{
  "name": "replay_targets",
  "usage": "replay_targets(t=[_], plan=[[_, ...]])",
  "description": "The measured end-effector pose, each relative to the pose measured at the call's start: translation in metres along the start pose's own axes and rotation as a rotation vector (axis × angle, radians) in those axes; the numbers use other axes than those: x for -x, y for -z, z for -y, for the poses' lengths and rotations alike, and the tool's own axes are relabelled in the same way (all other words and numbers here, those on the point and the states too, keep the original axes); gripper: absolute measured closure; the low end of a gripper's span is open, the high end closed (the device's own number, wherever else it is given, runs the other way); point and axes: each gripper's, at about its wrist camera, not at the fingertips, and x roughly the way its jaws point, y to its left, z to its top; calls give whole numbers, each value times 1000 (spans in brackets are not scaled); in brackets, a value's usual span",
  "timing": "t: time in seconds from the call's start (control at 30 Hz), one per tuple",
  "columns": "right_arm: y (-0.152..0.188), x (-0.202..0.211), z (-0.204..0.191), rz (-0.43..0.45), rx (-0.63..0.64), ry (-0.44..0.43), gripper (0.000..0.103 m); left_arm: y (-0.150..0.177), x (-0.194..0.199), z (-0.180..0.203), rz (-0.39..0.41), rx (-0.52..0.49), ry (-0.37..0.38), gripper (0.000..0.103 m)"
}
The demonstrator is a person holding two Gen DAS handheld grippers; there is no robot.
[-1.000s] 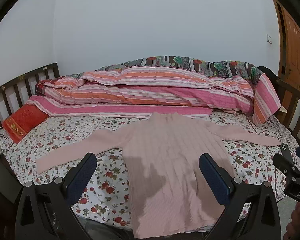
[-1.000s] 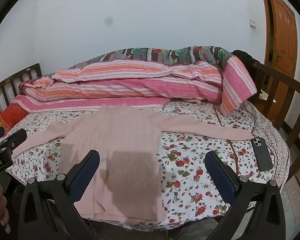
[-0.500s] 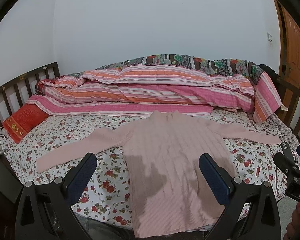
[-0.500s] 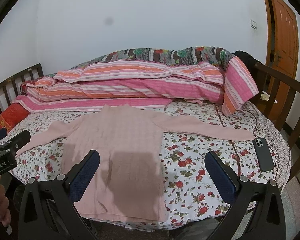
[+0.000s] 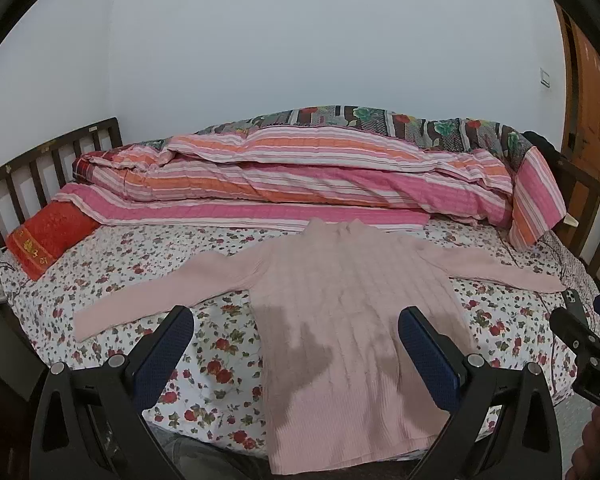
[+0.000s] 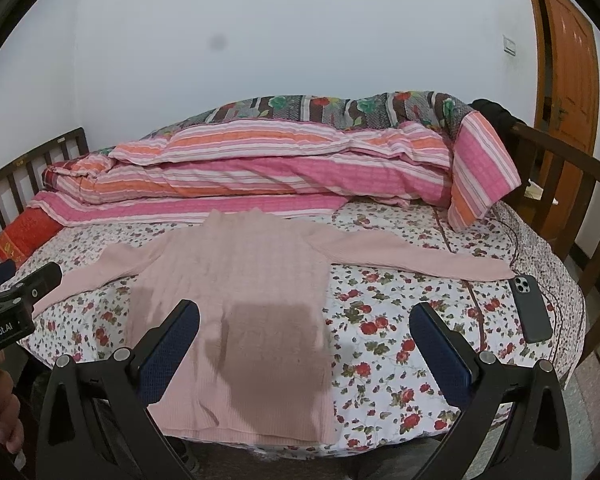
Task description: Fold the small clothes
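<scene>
My left claw and right claw both gaped wide, holding nothing, above the near edge of the bed. The pink sweater lay flat there, sleeves spread. It looked soft, light and floppy; I judged the sleeve cuffs the best places to pinch.

Pink ribbed sweater lies flat, front up; both sleeves spread; hem nearest the bed's edge.
</scene>
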Motion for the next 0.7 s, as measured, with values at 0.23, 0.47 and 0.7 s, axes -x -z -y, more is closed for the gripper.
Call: replay_targets(t=[0.23, 0.47, 0.7], plan=[[-3, 0, 3, 0, 12, -1, 0, -6, -1, -3, -10, 13, -5, 0], [-7, -2, 4, -1, 11, -6, 0, -6, -1, -2, -12, 13, -5, 0], [-8, -7, 0, -6, 24, -11, 0, -9, -5, -8, -31, 33, -3, 0]])
